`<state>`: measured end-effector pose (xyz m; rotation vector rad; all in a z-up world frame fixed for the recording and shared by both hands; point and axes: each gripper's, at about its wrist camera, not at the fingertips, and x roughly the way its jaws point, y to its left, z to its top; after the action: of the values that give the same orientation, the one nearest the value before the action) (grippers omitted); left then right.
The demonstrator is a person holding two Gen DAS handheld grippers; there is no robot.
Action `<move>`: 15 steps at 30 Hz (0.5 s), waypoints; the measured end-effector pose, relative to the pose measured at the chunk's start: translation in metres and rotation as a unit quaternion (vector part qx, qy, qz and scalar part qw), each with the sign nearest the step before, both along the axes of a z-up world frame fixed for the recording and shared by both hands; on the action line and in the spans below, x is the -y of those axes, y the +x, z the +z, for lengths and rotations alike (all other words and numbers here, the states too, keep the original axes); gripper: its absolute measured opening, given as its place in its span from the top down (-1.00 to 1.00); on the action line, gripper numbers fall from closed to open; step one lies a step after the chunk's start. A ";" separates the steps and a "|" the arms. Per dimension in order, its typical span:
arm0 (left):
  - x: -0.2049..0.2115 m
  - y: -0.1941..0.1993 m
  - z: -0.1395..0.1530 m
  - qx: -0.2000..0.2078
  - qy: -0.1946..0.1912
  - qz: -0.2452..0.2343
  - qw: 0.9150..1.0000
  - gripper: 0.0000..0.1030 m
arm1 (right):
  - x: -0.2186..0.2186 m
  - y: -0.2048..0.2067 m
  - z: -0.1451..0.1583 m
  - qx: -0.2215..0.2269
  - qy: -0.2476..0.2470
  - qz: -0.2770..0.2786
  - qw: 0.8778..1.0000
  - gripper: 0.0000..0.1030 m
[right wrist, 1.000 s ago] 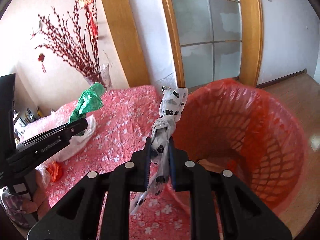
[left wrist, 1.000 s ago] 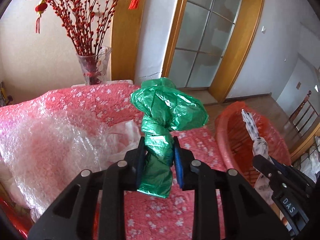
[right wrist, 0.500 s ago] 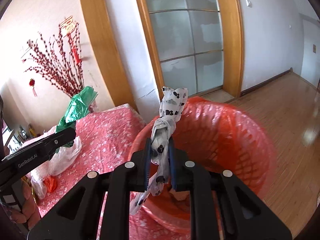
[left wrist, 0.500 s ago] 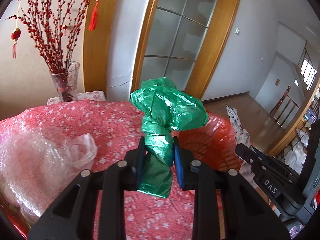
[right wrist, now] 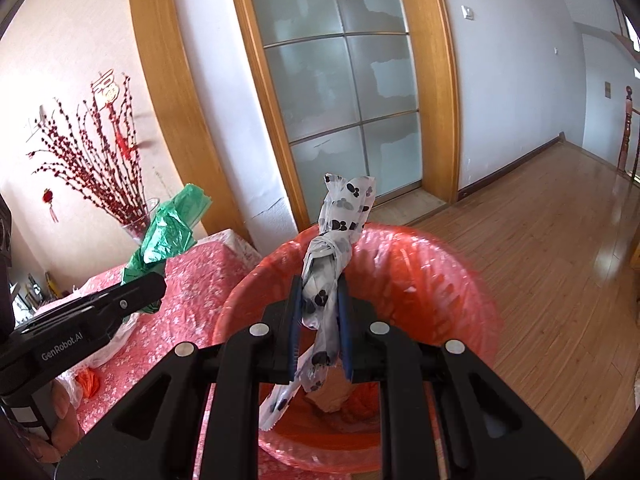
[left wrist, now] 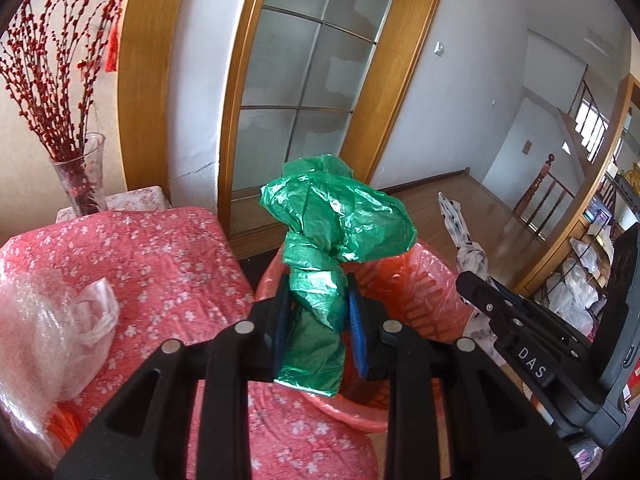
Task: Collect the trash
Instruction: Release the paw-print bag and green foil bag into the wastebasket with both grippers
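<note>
Now both bags are ready to drop: the right gripper (right wrist: 319,322) pinches the spotted bag (right wrist: 335,256) over the red bin (right wrist: 460,280), the left gripper (left wrist: 319,320) pinches the green bag (left wrist: 336,224) over its near-left rim, so both jaws should open next.

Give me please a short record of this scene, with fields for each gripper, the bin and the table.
left gripper: shut on green bag, at the near rim of the bin
right gripper: shut on spotted bag, above the bin
bin: red liner, some trash at the bottom
table: pink flowered cloth, clear bags lying on it
</note>
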<state>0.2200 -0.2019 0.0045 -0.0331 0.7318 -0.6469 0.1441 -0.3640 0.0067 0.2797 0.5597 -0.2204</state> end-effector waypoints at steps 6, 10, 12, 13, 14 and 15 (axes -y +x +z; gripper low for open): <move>0.018 0.005 -0.005 -0.010 -0.005 -0.018 1.000 0.48 | 0.015 -0.006 0.003 0.003 -0.003 -0.013 1.000 0.68; 0.028 0.007 -0.011 -0.016 -0.005 -0.028 0.999 0.48 | 0.023 -0.011 0.003 0.005 0.001 -0.020 1.000 0.68; 0.032 0.008 -0.014 -0.020 -0.006 -0.034 0.999 0.48 | 0.026 -0.011 0.003 0.005 0.002 -0.023 1.000 0.68; 0.034 0.009 -0.015 -0.022 -0.005 -0.036 0.999 0.48 | 0.027 -0.011 0.003 0.006 0.002 -0.023 1.000 0.68; 0.035 0.009 -0.017 -0.023 -0.005 -0.038 0.999 0.48 | 0.028 -0.011 0.003 0.006 0.003 -0.024 1.000 0.68; 0.037 0.010 -0.018 -0.025 -0.004 -0.040 0.999 0.48 | 0.029 -0.011 0.003 0.005 0.004 -0.024 1.000 0.68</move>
<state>0.2298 -0.2385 -0.0136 -0.0283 0.7809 -0.7270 0.1333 -0.3930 0.0097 0.3016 0.5438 -0.2636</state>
